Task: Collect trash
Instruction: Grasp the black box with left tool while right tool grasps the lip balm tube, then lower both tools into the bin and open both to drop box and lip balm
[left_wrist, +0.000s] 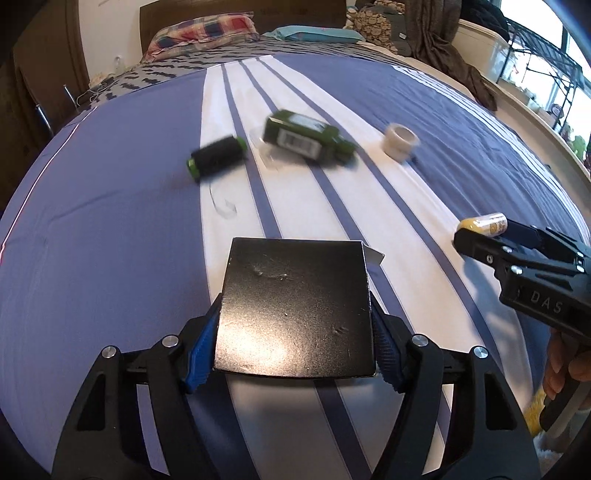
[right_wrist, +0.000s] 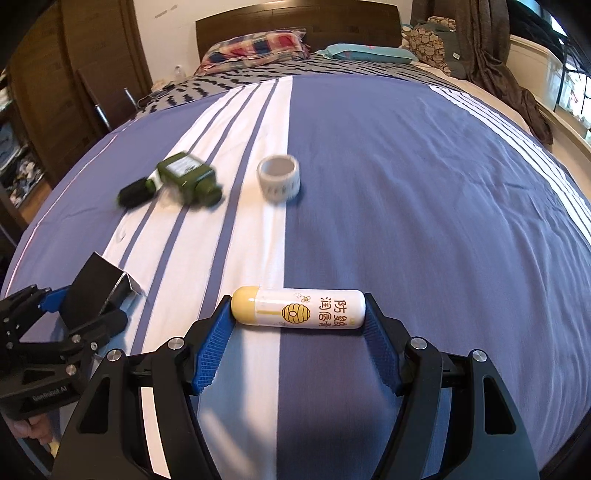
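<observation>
2 hand-held grippers (left_wrist: 295, 325) (right_wrist: 299, 314); 1 box (left_wrist: 295, 310), 1 tube (right_wrist: 299, 308).

On the bed (right_wrist: 406, 184), bottle (right_wrist: 188, 177) lies left of tape roll (right_wrist: 279, 177).

Ahead of the tools stretches a bed (right_wrist: 406, 192) under a blue-and-white striped cover, ending at a dark wooden headboard (right_wrist: 295, 22) with a plaid pillow (right_wrist: 255, 46) (a teal one (right_wrist: 369, 53) beside it). Daylight enters through windows (left_wrist: 576, 81) far right.
</observation>
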